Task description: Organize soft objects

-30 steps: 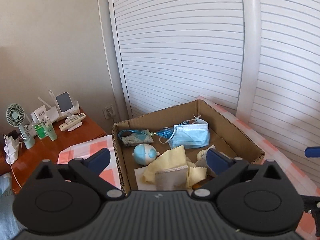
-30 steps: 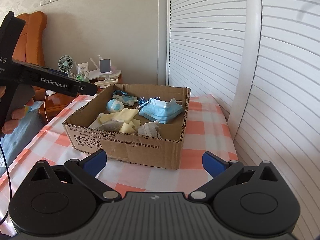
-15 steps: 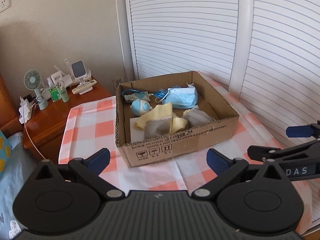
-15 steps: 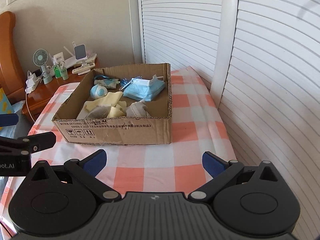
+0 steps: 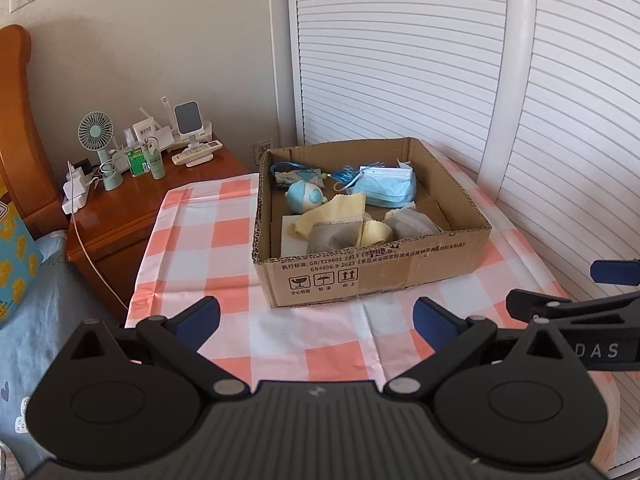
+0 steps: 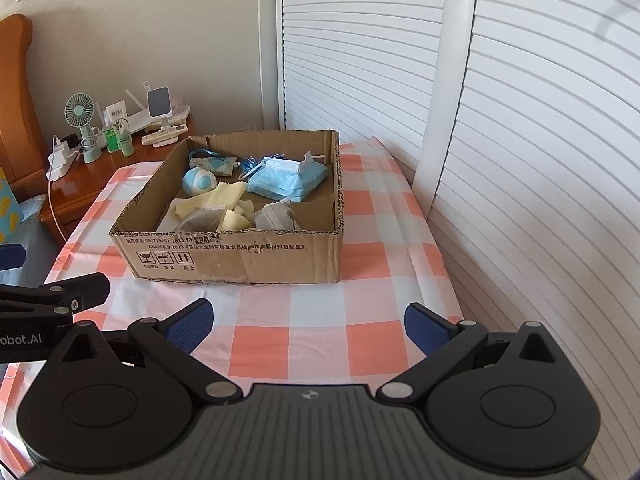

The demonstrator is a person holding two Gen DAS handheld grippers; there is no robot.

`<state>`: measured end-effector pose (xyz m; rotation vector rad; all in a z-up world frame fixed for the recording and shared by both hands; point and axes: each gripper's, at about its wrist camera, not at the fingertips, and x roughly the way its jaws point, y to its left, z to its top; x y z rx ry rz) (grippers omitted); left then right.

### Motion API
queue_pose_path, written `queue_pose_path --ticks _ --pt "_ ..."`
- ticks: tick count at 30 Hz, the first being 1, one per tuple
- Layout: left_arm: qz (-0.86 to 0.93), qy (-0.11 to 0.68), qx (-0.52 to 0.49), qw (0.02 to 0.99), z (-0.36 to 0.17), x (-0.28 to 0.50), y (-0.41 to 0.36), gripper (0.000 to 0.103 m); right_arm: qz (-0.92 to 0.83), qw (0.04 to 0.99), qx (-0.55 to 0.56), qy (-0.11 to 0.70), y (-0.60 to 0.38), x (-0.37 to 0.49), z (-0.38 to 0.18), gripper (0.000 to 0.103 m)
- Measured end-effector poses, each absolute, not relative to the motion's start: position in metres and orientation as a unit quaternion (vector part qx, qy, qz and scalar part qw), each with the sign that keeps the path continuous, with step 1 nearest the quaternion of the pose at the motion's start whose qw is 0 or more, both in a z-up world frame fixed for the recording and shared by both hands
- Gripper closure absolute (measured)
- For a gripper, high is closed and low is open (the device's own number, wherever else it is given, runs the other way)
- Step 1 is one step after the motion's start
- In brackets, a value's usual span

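Note:
An open cardboard box (image 5: 372, 272) (image 6: 240, 258) stands on the checked tablecloth. In it lie blue face masks (image 5: 386, 186) (image 6: 286, 182), a yellow cloth (image 5: 334, 212) (image 6: 212, 204), grey cloths (image 5: 408, 222) (image 6: 276, 218), a round blue toy (image 5: 304, 196) (image 6: 200, 180) and a small pouch (image 5: 292, 176). My left gripper (image 5: 316, 318) is open and empty, well in front of the box. My right gripper (image 6: 308, 320) is open and empty too, in front of the box; it also shows in the left wrist view (image 5: 576, 304).
A wooden nightstand (image 5: 132, 204) at the left holds a small fan (image 5: 96, 132), bottles, a remote and chargers. White louvred doors (image 5: 400, 60) stand behind and to the right of the table (image 6: 360, 336). A bed edge (image 5: 32, 300) lies at the far left.
Both grippers have pulled back and away from the box, so the whole box and more tablecloth now show. Both stay open and empty.

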<state>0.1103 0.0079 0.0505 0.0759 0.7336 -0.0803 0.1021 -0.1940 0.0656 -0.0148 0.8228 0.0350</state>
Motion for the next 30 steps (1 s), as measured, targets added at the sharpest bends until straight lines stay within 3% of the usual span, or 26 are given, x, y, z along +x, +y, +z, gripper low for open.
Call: queue_pose_path --ticks 30 --pt "-0.035 0.357 0.047 0.932 0.053 0.108 0.000 0.001 0.012 0.917 0.008 0.399 -0.205 0.101 0.065 0.000"
